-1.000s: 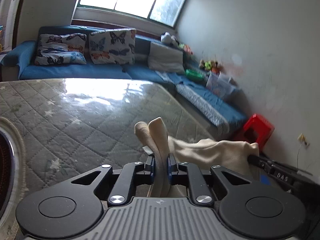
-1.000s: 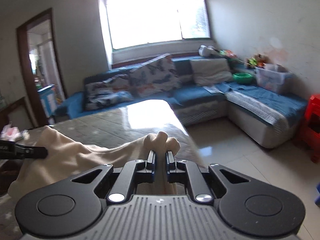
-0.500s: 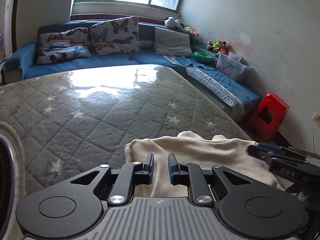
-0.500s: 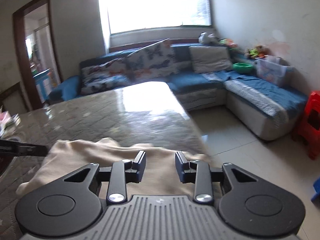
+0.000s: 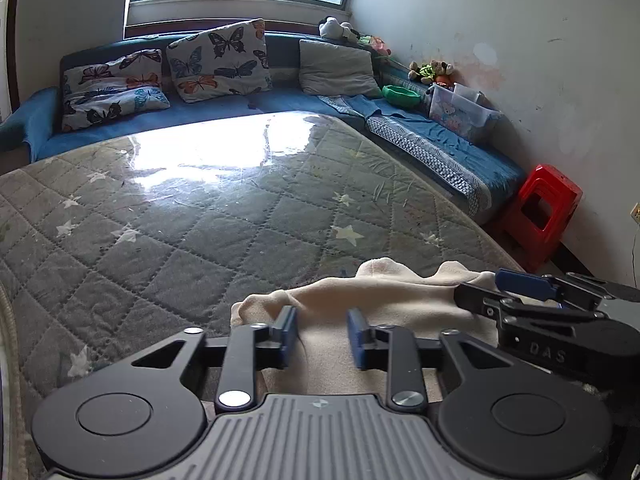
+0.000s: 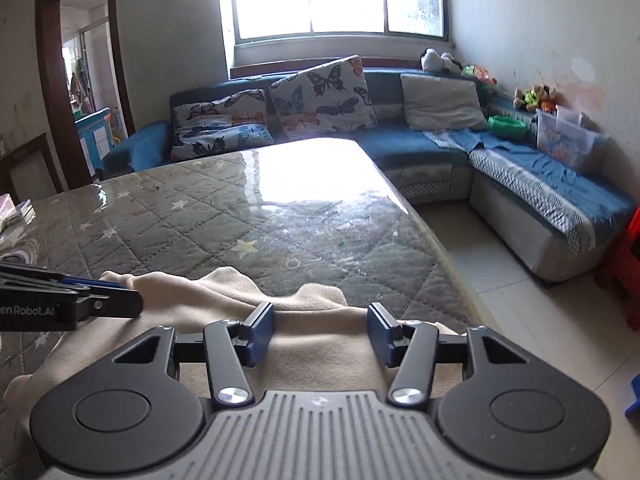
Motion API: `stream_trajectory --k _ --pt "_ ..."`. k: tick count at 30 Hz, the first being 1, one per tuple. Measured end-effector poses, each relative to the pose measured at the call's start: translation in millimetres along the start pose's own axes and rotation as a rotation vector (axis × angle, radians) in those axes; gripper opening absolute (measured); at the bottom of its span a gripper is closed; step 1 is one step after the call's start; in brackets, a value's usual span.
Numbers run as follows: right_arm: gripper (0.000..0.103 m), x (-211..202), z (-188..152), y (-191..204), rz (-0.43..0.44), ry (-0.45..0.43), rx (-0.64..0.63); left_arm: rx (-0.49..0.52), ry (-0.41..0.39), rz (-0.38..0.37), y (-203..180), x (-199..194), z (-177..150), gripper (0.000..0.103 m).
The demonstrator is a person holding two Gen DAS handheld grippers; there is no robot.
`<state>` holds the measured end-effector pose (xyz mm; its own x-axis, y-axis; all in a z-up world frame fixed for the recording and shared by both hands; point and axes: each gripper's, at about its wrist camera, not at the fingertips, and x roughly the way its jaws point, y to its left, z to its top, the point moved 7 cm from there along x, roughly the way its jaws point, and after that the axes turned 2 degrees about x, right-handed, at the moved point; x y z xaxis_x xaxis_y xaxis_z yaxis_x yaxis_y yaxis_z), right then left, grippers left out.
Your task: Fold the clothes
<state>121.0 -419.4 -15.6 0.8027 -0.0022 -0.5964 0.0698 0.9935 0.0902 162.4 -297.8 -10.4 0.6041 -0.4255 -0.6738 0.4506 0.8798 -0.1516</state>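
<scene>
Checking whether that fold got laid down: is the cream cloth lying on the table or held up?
Lying on the table: the cream cloth rests flat, no pads pressing it.

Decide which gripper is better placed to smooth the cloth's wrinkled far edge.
Right, probably. The right gripper, jaws opening, faces the humped edge of the cream cloth; the left gripper sits at its corner.

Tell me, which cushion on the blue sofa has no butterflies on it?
The plain grey cushion, nearest the sofa's corner by the soft toys. The two butterfly-print cushions to its left carry coloured butterflies; this one is bare.
</scene>
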Motion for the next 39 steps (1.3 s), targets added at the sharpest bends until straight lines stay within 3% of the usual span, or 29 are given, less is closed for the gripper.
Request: stream_trajectory --k 6,9,17,20,23,31,39 --pt "0.06 -29 -15 13 0.04 -0.009 -0.023 0.065 -0.039 0.027 -10 -20 -16 0.041" --pt "0.064 -47 -29 17 0.034 -0.01 -0.046 0.09 -0.061 0.051 -14 -30 -25 0.052" --pt "0.068 -84 -59 23 -0.015 -0.039 -0.076 0.041 -0.058 0.116 -2 -43 -48 0.058" --pt "0.078 -93 -65 26 -0.032 -0.048 -0.101 0.033 -0.062 0.125 0 -49 -50 0.062" --pt "0.081 -98 -67 27 -0.033 -0.047 -0.091 0.036 -0.062 0.133 -2 -56 -53 0.073" --pt "0.094 -104 -79 28 -0.028 -0.037 -0.036 0.044 -0.044 0.141 -9 -72 -70 0.09" --pt "0.103 -113 -83 30 -0.057 -0.044 -0.023 0.066 -0.048 0.142 -16 -88 -84 0.103"
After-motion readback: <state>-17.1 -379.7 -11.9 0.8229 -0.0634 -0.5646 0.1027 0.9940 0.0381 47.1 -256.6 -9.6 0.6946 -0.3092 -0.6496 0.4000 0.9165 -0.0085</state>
